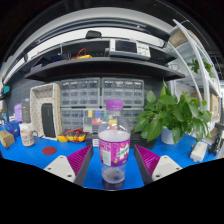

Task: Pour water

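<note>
Blue table [40, 165]: carrying everything, with shelves and drawers behind.
Bottle [114, 145]: standing upright, long axis vertical, pink-purple label, light purple cap, sitting between the fingers, just ahead of them.
Cup [113, 176]: clear, sitting directly in front of the bottle, nearer the camera, between the pads.
Gripper [113, 160]: spread wide, magenta pads showing gaps either side of the bottle, gripping nothing.
Label writing: too small to be reading.
Plant [172, 112]: standing right of the bottle.

Low forward view along fingers [70, 160]

The bottle [114, 147] hides the table [40, 165] behind it; its label print is unreadable.
</note>
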Demonstrator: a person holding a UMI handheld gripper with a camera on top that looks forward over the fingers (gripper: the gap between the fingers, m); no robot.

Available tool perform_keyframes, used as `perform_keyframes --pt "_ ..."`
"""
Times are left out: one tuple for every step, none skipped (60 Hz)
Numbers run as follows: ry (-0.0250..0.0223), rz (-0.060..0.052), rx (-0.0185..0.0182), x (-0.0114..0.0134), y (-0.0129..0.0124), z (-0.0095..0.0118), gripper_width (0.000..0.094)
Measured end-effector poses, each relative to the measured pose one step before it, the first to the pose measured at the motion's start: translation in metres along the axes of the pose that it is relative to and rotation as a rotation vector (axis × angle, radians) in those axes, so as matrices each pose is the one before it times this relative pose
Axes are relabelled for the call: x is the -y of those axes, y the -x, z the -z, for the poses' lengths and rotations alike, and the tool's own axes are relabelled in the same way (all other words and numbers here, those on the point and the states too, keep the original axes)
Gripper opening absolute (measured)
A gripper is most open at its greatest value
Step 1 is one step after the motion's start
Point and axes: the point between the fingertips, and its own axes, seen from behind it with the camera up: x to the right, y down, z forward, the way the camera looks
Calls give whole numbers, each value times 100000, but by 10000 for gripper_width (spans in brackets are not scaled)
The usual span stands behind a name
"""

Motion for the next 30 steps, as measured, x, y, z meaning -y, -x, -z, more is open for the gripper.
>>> perform_keyframes --pt "379 278 264 142 -213 9 830" --pt "188 219 46 126 78 -194 820" --pt "95 191 215 63 59 -120 799" --pt "76 181 92 90 96 -290 779" --pt "-53 151 18 44 46 -221 783" --pt "17 188 -86 15 -18 -146 755" --pt "-64 169 -94 13 -23 -166 700" --pt "-52 171 -149 -2 41 -158 715" --pt "15 118 -93 -38 32 -174 685" --pt "160 62 -201 -50 48 -143 650" --pt "28 179 -421 -11 -54 -128 604" --pt "-211 264 -624 41 -85 -101 549" --pt "168 78 -310 -46 -27 -78 505" --pt "88 -344 -221 -10 -12 -23 508" --pt "-137 -521 32 64 68 -48 491" --pt "297 -184 -370 26 102 98 472" --pt "-53 85 54 -10 9 -32 484" --pt "-65 396 85 23 6 12 427" --pt "-84 215 306 0 47 -11 409" --pt "-109 50 418 16 87 -12 382" --pt "-29 178 80 -14 12 -6 368" --pt "-36 427 -8 -2 5 21 362" --pt "78 424 214 7 14 -48 334" --pt "194 52 285 -6 88 -23 332" --pt "344 370 264 66 117 -74 331" --pt "240 693 444 -89 20 19 332" --pt "220 619 453 -38 63 10 332" --pt "75 425 240 13 44 11 332" --pt "102 332 25 -7 7 -21 333" --pt "49 427 39 -12 27 -13 332"
